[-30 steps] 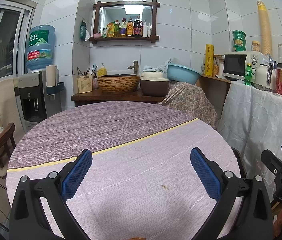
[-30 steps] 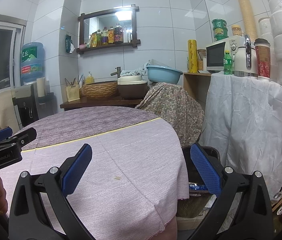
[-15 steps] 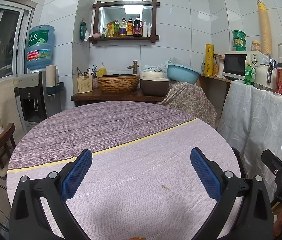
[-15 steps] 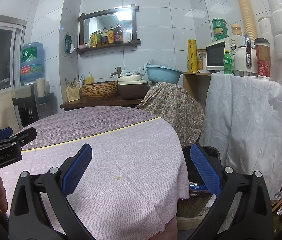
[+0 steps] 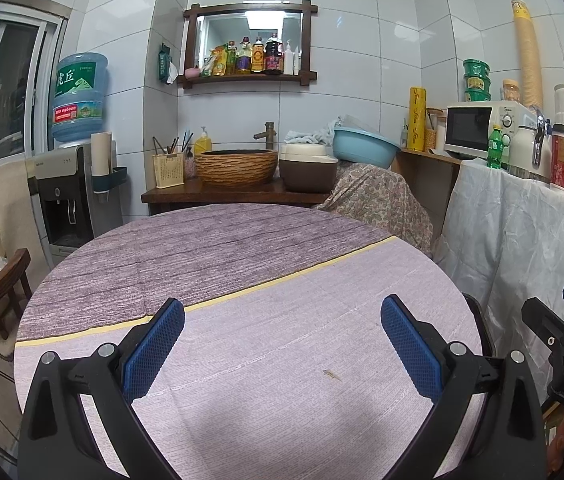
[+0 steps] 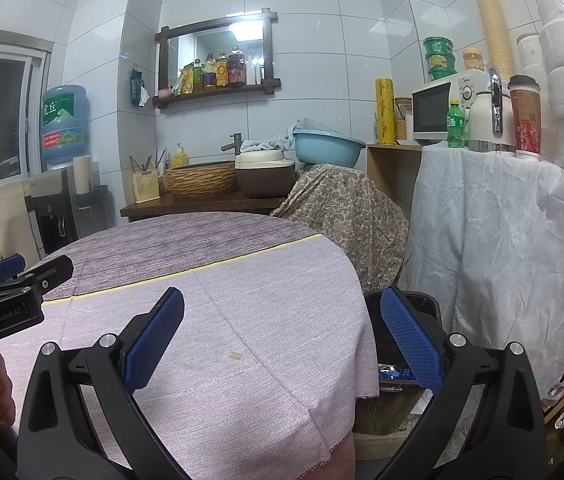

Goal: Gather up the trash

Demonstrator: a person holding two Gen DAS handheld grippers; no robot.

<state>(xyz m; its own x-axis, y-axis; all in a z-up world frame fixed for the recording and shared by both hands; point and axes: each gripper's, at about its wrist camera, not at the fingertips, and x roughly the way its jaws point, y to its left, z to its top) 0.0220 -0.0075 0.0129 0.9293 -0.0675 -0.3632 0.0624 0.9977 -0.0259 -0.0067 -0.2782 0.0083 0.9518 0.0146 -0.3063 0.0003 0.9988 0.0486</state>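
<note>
Change: none across the last second | left gripper point(image 5: 282, 344) and right gripper point(image 6: 281, 338) jaws wide, empty | crumb point(image 5: 331, 375) between left jaws, on tablecloth point(image 5: 242, 344) | bin point(image 6: 421, 312) behind right jaw | pickup pending

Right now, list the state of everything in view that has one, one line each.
left tongs: open, empty, above the table
right tongs: open, empty, over the table edge
table: covered by a cloth, one small crumb on it
trash bin: open, beside the table, wrappers inside
microwave: door shut
blue basin: tilted
</note>
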